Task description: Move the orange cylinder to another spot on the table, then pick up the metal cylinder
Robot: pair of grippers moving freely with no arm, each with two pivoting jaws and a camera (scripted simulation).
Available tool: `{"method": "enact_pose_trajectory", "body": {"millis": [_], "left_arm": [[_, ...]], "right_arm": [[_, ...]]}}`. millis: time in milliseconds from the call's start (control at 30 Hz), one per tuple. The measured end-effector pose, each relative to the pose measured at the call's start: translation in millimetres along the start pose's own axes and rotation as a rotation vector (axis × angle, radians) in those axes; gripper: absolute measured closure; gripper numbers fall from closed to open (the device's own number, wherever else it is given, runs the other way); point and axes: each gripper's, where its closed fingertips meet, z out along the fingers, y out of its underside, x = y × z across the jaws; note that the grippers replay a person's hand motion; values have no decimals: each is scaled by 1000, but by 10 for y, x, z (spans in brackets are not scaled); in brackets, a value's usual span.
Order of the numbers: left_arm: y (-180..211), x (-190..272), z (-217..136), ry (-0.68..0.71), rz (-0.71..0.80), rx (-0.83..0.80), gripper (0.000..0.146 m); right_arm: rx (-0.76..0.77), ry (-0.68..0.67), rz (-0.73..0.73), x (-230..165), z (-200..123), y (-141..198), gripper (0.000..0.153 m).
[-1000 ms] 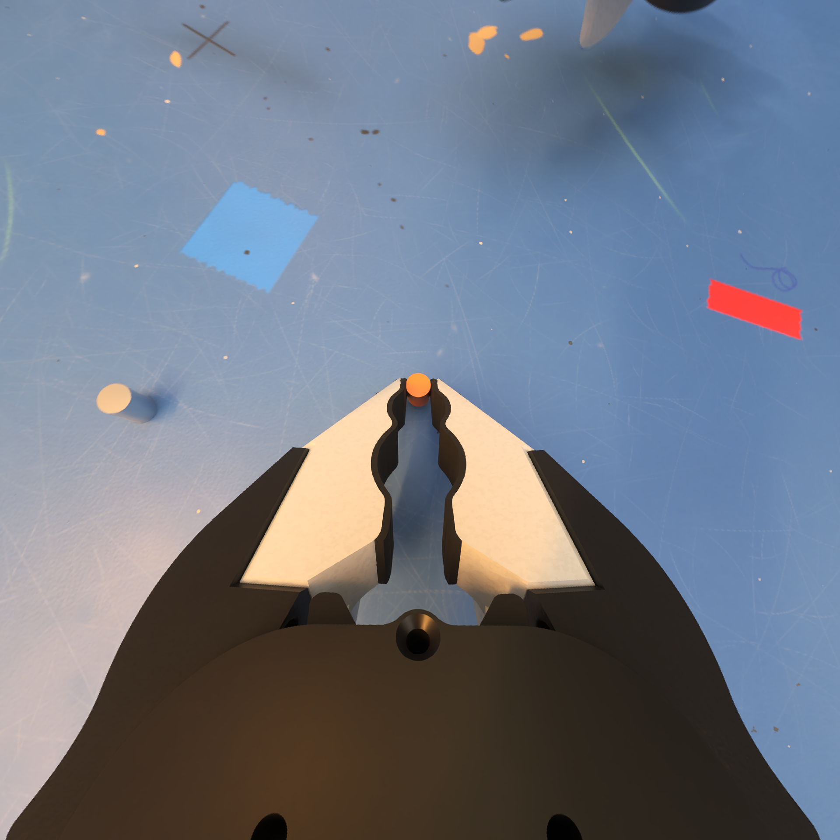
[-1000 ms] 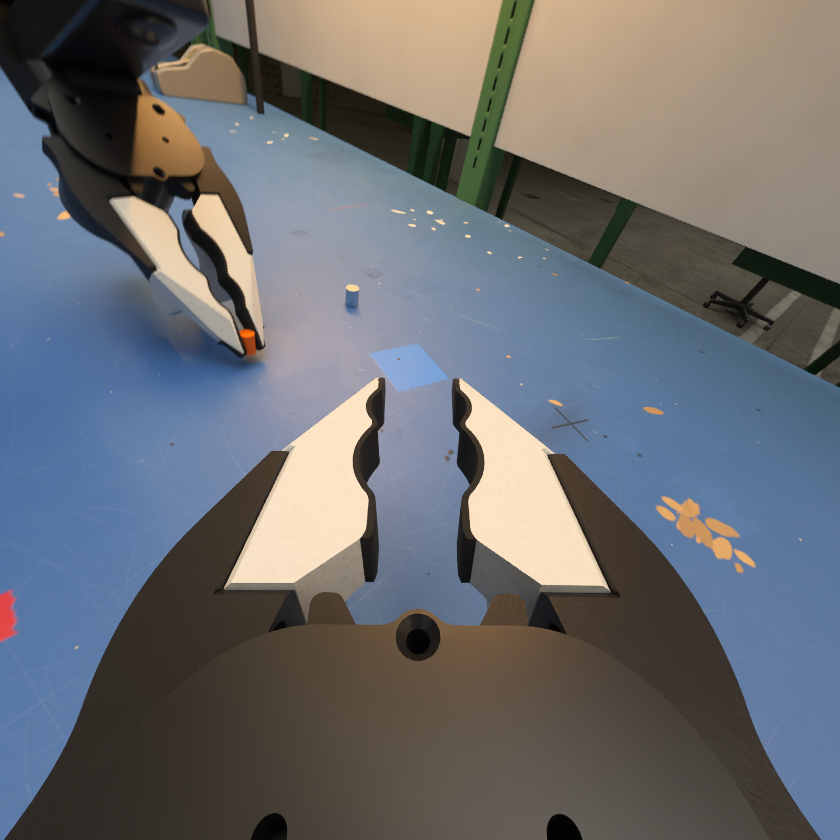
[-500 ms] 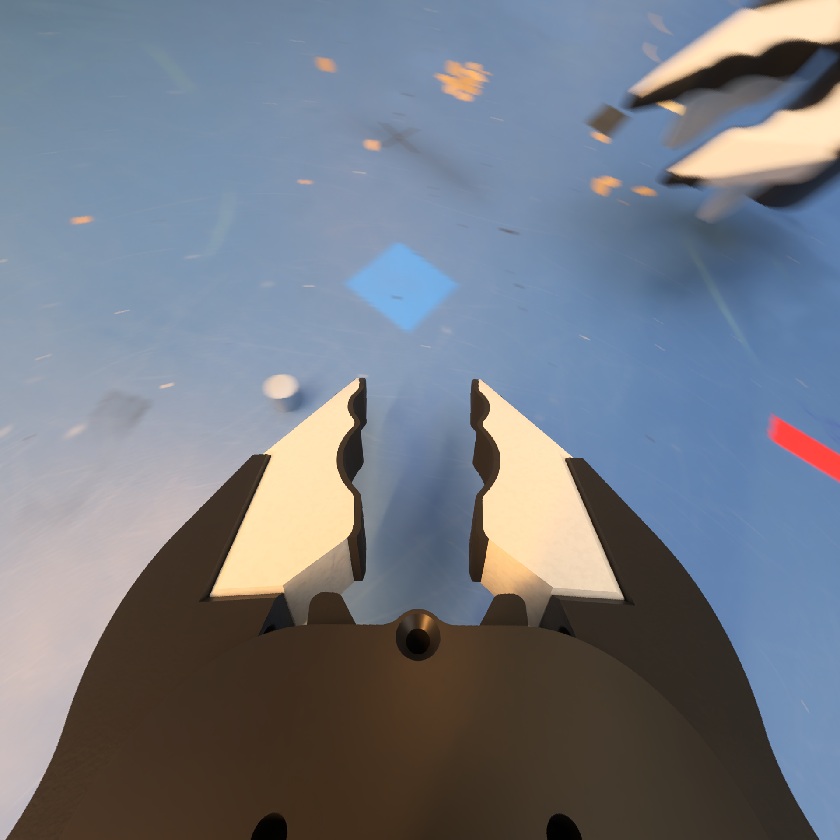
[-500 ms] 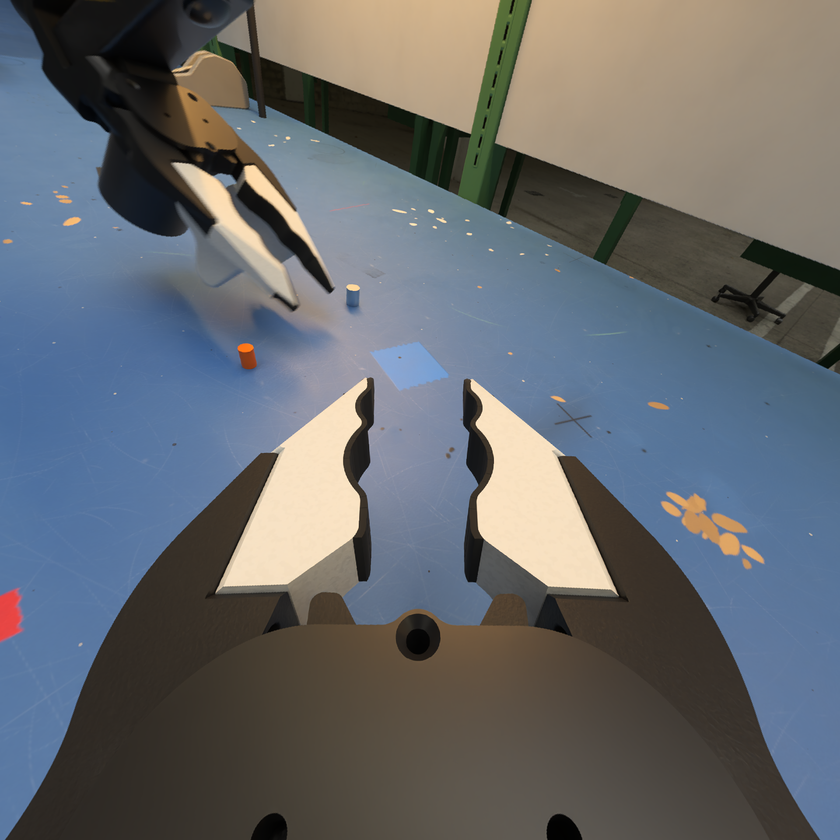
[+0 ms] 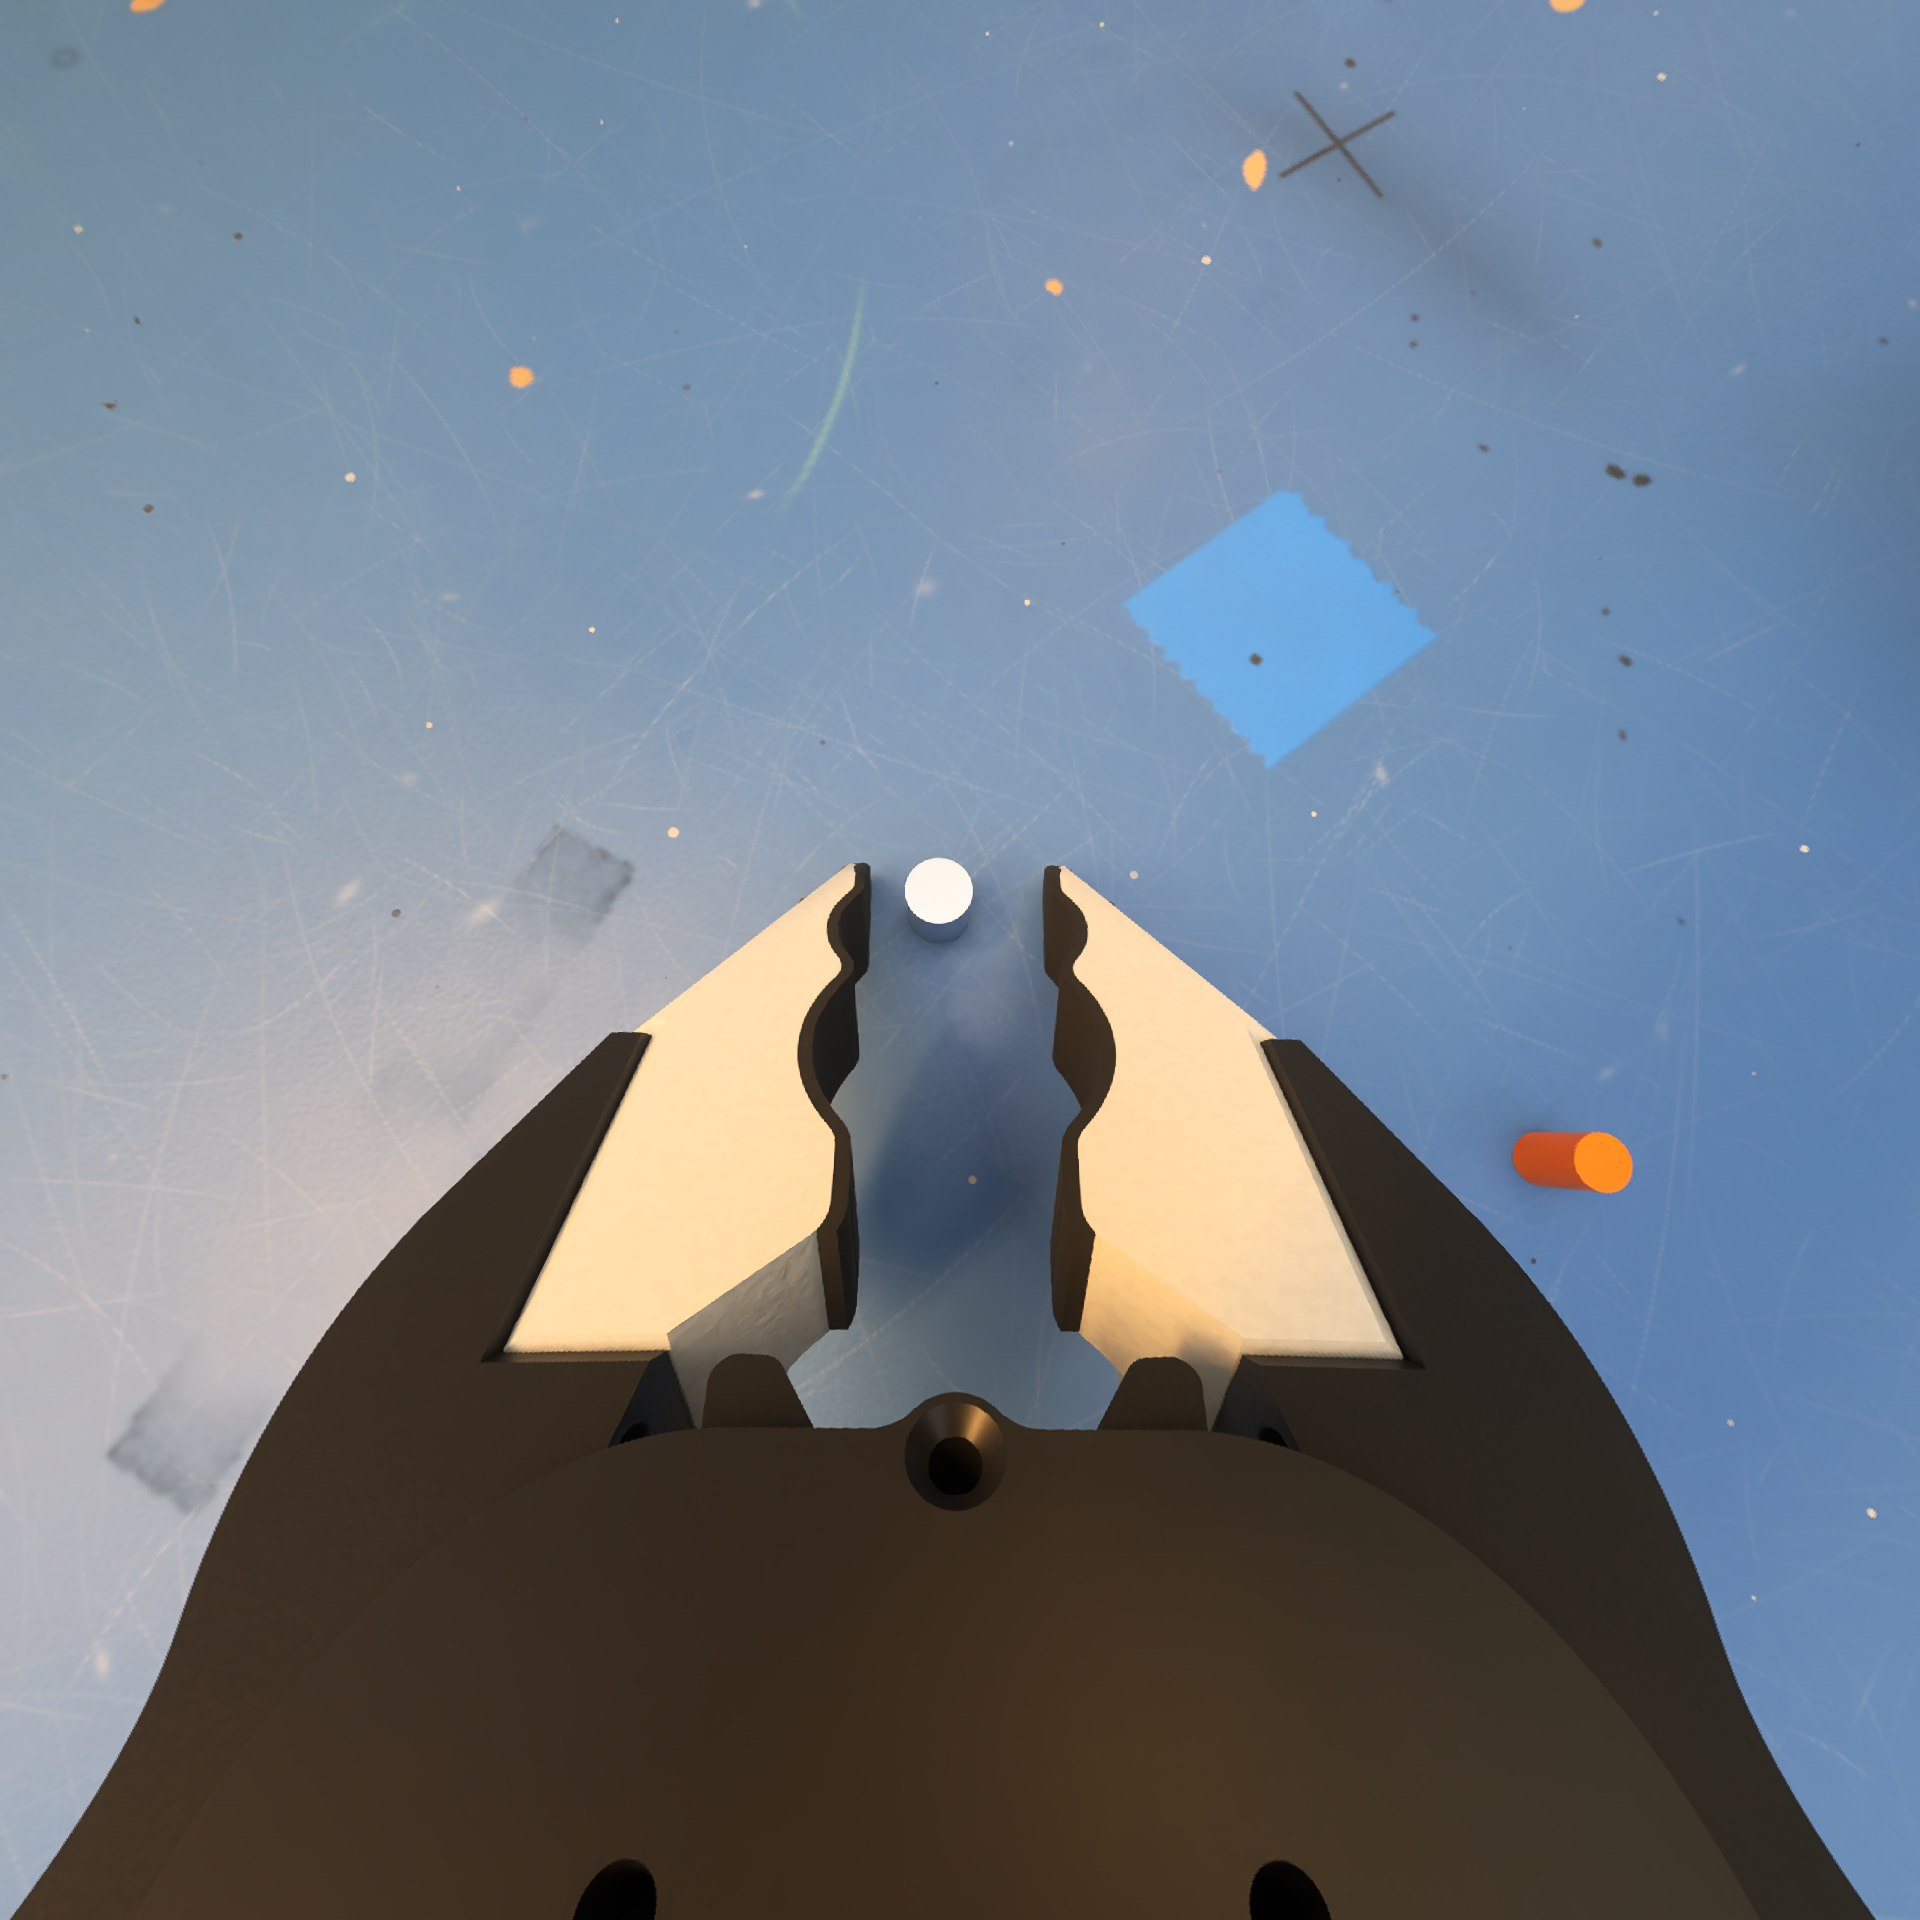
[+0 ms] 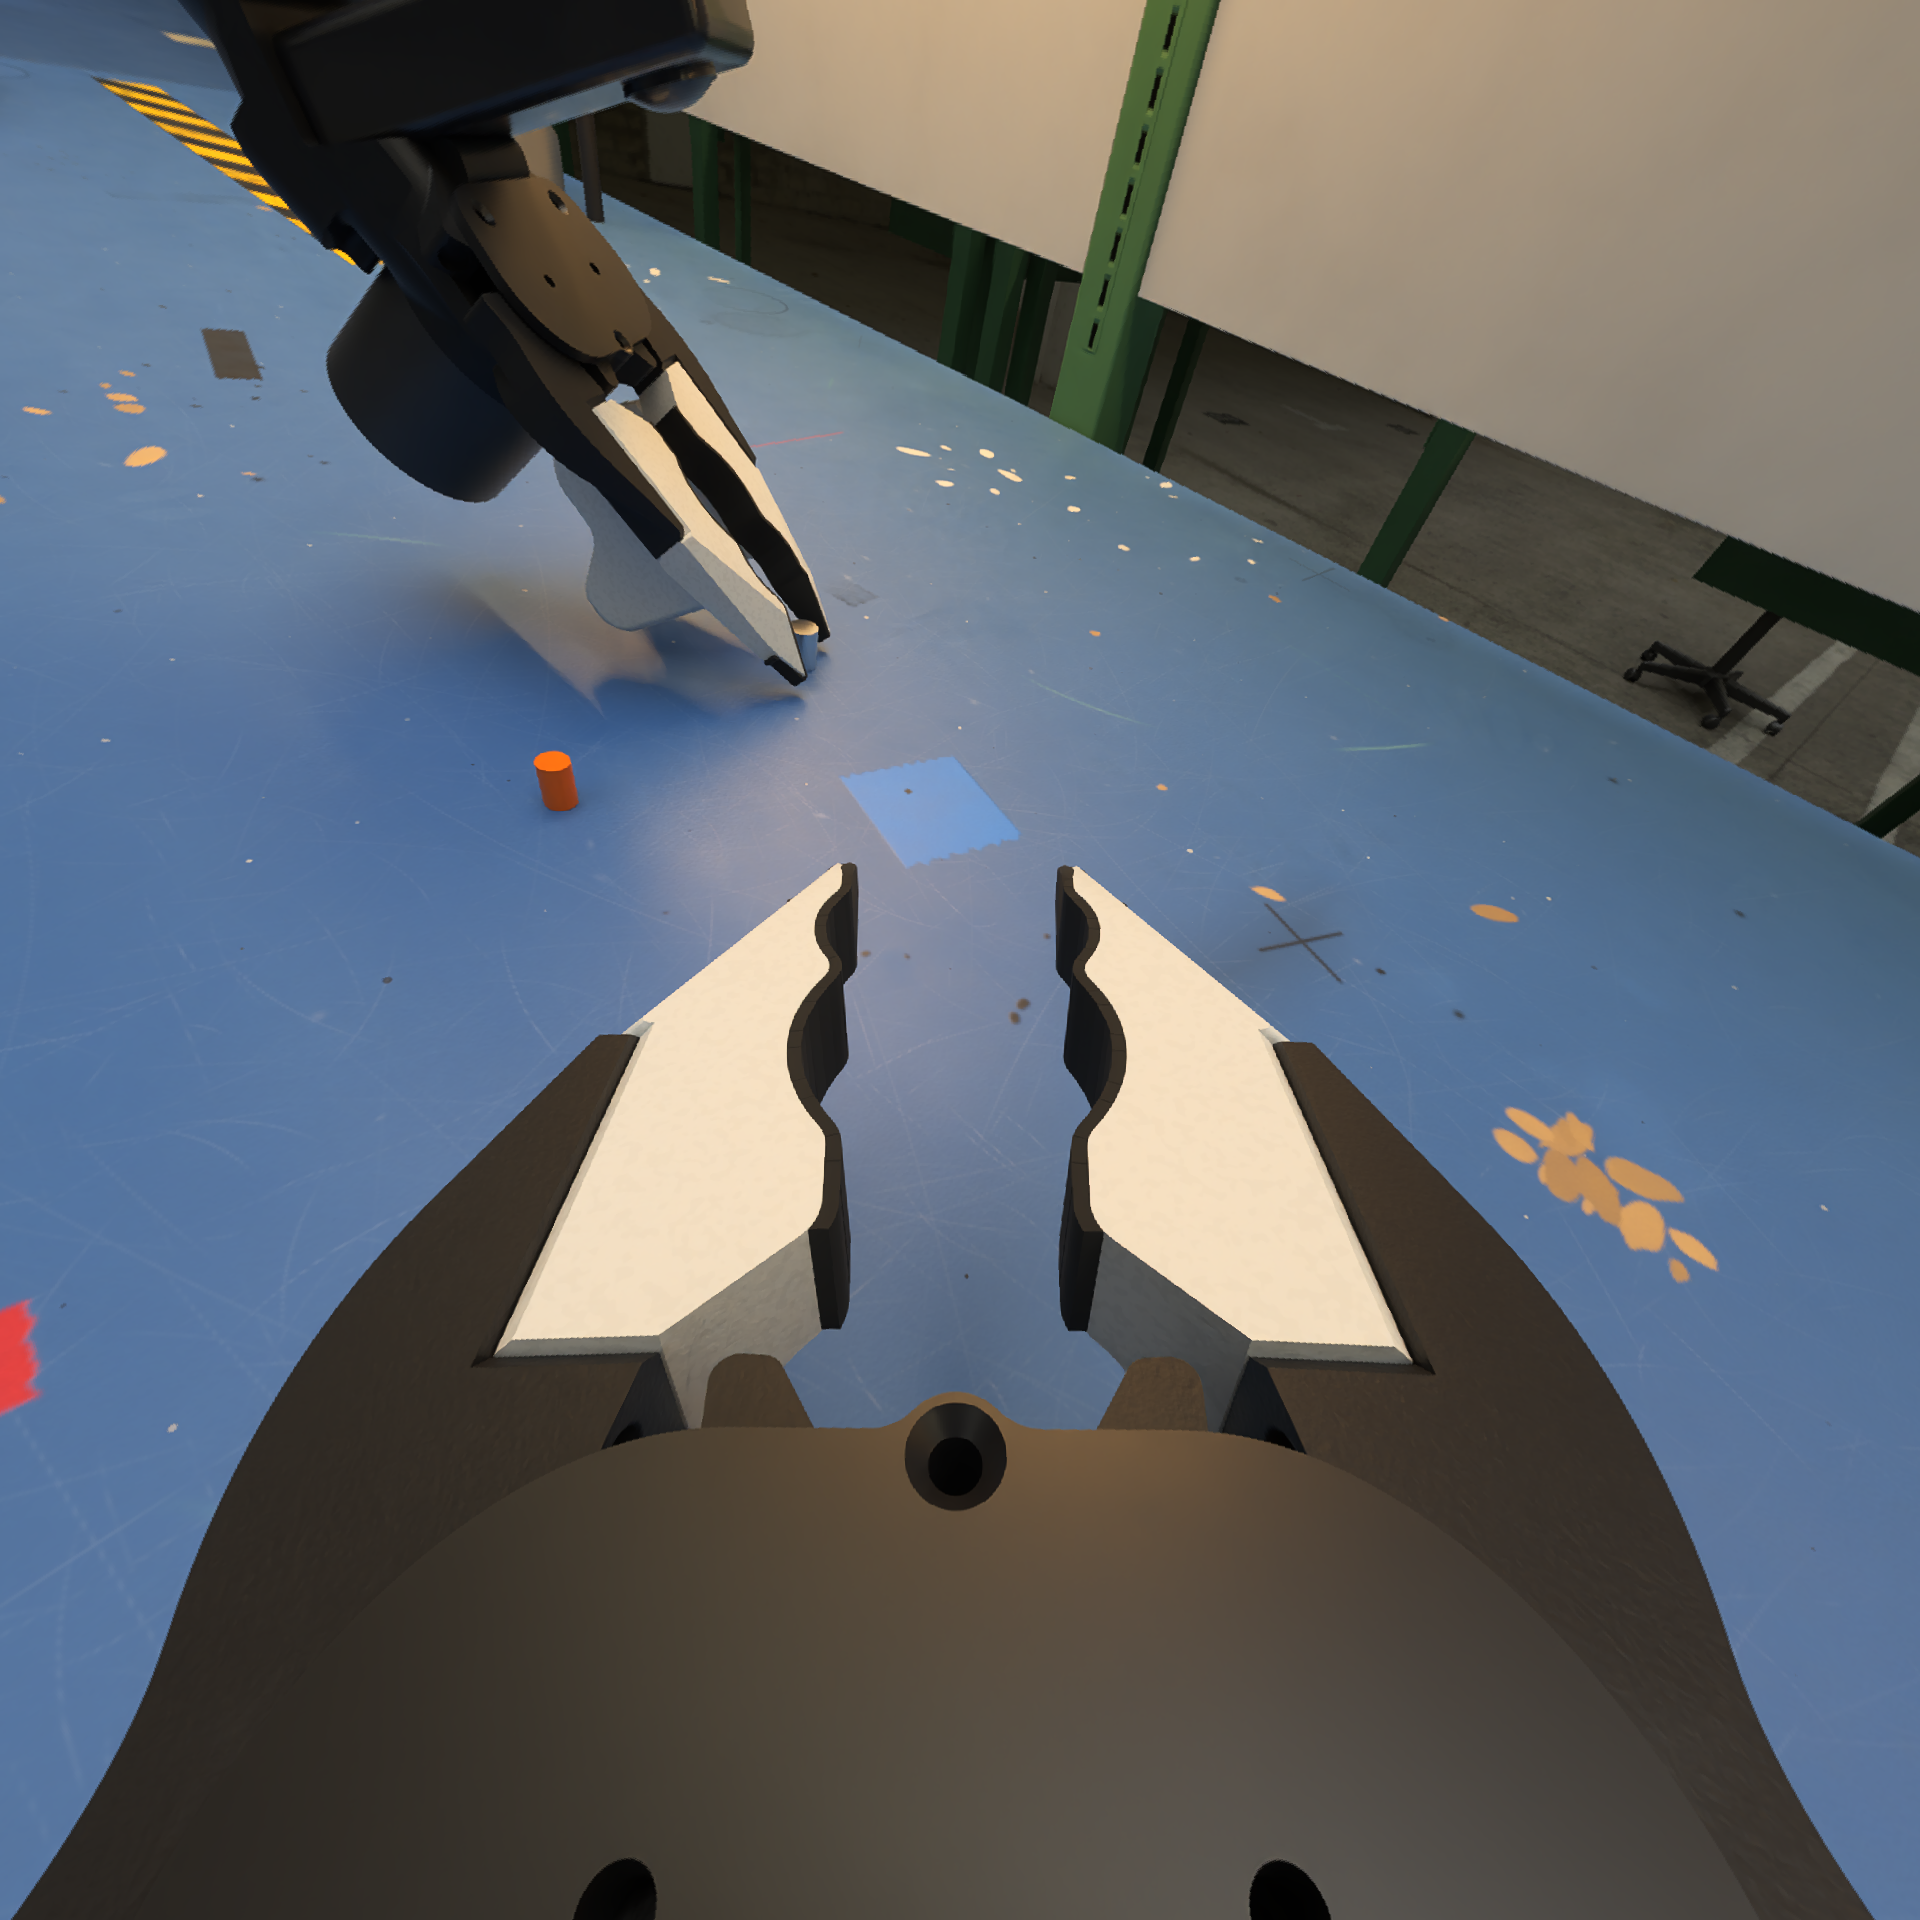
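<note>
The small metal cylinder (image 5: 938, 898) stands upright on the blue table, right between the tips of my left gripper (image 5: 954, 896), which is open around it with a gap on each side. In the right wrist view the left gripper (image 6: 800, 649) points down at the metal cylinder (image 6: 805, 639). The orange cylinder (image 5: 1571, 1161) stands alone on the table to the right of the left gripper, also in the right wrist view (image 6: 556, 779). My right gripper (image 6: 956, 899) is open and empty, hovering above the table nearer the front.
A light blue square patch (image 6: 928, 808) lies on the table between the grippers, also in the left wrist view (image 5: 1280, 627). A red patch (image 6: 16, 1356) is at the left edge. The table's far edge (image 6: 1351, 582) runs past green posts (image 6: 1117, 223).
The left gripper let go of the orange cylinder, opened, and moved over to the metal cylinder, which now sits between its tips. The right gripper opened slightly wider.
</note>
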Motion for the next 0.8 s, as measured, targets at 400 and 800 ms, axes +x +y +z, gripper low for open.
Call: {"method": "enact_pose_trajectory", "body": {"millis": [400,800], "left_arm": [[-37,-38,20,14,64,-12,134],[-16,1038,-469,423,342,126,134]], "right_arm": [[-4,-4,12,18,-2,12,115],[-10,-56,-52,-110,23,14,114]]}}
